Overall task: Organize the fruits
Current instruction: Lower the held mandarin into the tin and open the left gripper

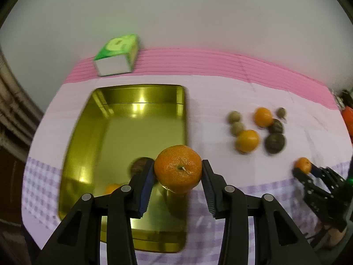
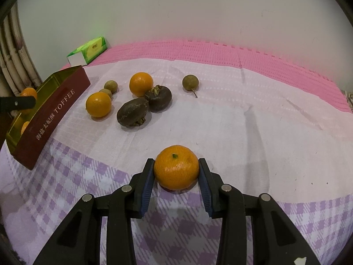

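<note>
My left gripper is shut on a tangerine and holds it over the right rim of the open gold tin. Inside the tin lie a dark fruit and an orange, both partly hidden by my finger. In the right wrist view my right gripper is shut on another tangerine, low on the checked cloth. Loose on the cloth lie two oranges, two dark fruits and three small brown-green fruits. The right gripper also shows at the left wrist view's right edge.
A green tissue box stands behind the tin on the pink mat. The tin's red outer wall reads TOFFEE. A pale wall rises behind the mat. The lilac cloth spreads out to the right of the fruit pile.
</note>
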Demonstrator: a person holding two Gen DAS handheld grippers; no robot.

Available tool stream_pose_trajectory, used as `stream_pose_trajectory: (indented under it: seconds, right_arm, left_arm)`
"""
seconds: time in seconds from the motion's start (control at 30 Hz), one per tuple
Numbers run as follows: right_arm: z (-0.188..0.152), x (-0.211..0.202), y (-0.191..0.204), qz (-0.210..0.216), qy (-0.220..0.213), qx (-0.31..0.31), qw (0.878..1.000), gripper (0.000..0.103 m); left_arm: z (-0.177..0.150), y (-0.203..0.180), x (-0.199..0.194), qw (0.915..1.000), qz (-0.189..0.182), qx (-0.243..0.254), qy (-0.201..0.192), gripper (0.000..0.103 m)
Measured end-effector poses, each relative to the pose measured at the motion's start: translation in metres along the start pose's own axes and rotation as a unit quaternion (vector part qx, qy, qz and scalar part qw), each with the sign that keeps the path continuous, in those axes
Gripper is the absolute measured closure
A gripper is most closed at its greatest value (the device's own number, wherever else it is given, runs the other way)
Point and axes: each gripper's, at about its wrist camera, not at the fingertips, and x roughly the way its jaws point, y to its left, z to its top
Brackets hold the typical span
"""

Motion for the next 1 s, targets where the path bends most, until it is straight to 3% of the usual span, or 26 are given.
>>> stream_pose_trajectory:
  seconds: [0.47,1.0]
  right_arm:
    - [0.0,0.004,0.007,-0.022,-0.005,-0.008,1.0,0.067]
    - [0.0,0.005,0.009,-0.03,-0.001,-0.007,1.0,0.067]
  left_arm:
    - [-0.004,0.085,0.028,0.9961,0.064,-0.054,0.025,0.06]
    - [-0.016,0.108,0.053,0.9938,0.067,-0.07,0.056,0.06]
